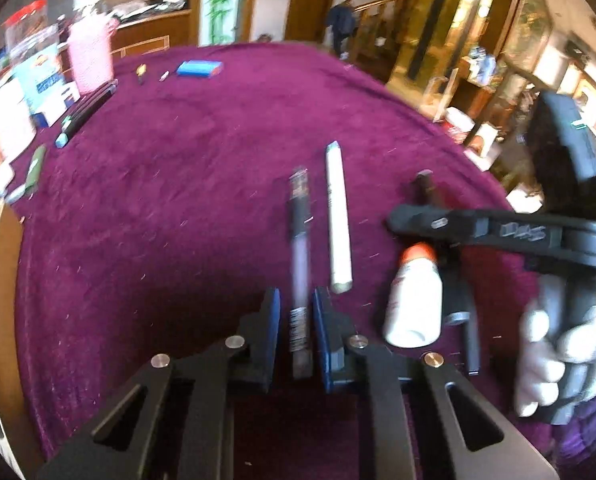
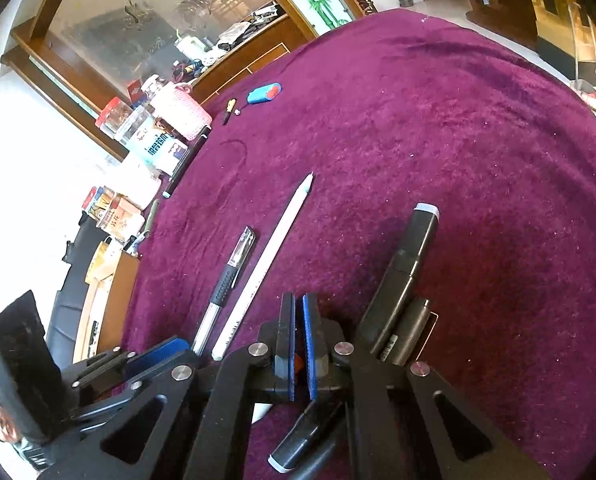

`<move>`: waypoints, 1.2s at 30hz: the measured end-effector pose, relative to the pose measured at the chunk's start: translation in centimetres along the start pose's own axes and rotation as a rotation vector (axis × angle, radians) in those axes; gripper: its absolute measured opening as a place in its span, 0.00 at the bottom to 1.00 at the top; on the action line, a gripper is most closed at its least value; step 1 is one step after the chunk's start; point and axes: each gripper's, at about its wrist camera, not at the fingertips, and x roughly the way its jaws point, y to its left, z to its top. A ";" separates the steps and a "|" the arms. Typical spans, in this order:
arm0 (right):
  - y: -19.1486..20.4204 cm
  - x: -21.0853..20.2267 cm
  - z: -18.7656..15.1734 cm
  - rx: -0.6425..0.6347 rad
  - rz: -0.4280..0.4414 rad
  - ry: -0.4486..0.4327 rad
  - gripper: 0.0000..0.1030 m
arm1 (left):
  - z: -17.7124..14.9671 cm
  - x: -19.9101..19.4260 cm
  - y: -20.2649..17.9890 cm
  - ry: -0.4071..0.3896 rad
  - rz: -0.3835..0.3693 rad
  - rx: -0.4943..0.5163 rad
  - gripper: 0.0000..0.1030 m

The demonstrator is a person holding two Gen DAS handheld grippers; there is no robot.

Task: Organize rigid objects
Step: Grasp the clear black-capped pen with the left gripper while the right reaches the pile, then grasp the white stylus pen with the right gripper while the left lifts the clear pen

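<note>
On the purple cloth, a clear gel pen with a black grip lies between the fingers of my left gripper, which is open around its rear end. A white pen lies just to its right. My right gripper is shut on the orange cap of a small white bottle. In the right wrist view the right gripper is closed on that orange cap, with the gel pen, the white pen and a black marker lying ahead.
A blue case, a small yellow-black item, a pink basket, boxes and jars stand at the table's far left edge. A green pen and dark markers lie there. Another black marker lies under the right gripper.
</note>
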 end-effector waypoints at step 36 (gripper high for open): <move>8.6 5.6 1.7 -0.319 -0.471 0.054 0.07 | -10.3 -19.7 11.7 -0.256 -0.008 -0.336 0.08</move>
